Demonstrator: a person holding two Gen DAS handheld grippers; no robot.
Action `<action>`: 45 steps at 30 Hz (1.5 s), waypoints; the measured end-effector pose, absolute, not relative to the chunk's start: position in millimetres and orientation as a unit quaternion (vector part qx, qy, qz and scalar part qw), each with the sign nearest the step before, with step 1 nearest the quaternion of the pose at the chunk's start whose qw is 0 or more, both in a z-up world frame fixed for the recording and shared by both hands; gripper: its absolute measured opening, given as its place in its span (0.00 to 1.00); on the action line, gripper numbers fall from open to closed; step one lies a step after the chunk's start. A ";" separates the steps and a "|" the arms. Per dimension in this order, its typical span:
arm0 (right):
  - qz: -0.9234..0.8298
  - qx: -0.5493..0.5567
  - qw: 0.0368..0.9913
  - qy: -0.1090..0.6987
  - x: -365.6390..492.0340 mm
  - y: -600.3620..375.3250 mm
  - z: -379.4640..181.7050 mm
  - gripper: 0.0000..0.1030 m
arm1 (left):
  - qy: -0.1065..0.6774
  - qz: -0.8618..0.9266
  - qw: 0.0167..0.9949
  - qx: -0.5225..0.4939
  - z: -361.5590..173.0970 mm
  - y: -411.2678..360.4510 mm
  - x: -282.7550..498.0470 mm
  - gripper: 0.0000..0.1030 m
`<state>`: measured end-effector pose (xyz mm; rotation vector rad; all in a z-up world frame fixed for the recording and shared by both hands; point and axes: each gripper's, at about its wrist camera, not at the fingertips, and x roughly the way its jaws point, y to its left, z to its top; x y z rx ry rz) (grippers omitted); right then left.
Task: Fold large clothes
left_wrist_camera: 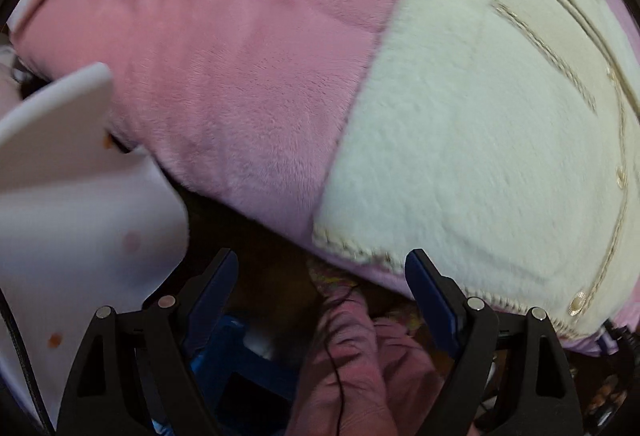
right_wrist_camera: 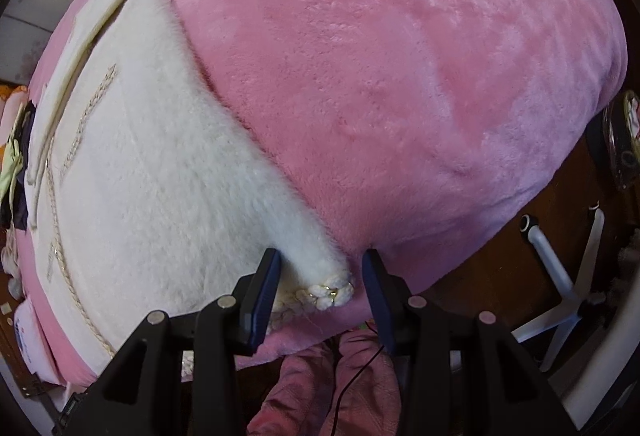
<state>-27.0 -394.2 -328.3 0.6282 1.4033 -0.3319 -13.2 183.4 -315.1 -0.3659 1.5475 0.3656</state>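
A cream fleece garment (left_wrist_camera: 460,140) with braided trim and buttons lies spread flat on a pink fleece blanket (left_wrist_camera: 240,56). My left gripper (left_wrist_camera: 320,264) is open and empty, just off the garment's near hem. In the right wrist view the garment (right_wrist_camera: 140,176) lies left and the pink blanket (right_wrist_camera: 400,76) right. My right gripper (right_wrist_camera: 320,260) is open, its jaws on either side of the garment's braided corner (right_wrist_camera: 328,290) without closing on it.
A white chair back (left_wrist_camera: 60,116) stands at the left of the left wrist view. A white swivel chair base (right_wrist_camera: 568,296) sits on the dark wood floor at right. The person's pink-clad legs (right_wrist_camera: 352,388) are below the grippers. Clutter lies at the far left edge (right_wrist_camera: 16,140).
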 end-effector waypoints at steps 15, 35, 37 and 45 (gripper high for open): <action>-0.130 0.209 0.718 0.651 -19.1 -368.7 -325.5 0.14 | 0.687 0.060 0.691 -0.216 -336.1 184.7 -2.9 0.25; 0.065 0.329 0.731 0.594 5.8 -343.1 -230.8 0.12 | 0.565 0.075 0.772 -0.281 -177.4 107.3 5.7 0.12; 0.083 0.353 0.738 0.569 17.0 -340.3 -209.8 0.12 | 0.546 0.076 0.784 -0.286 -159.2 105.2 19.0 0.11; 0.117 0.396 0.781 0.469 67.8 -330.7 -138.2 0.11 | 0.470 0.045 0.816 -0.334 -73.5 128.2 87.3 0.10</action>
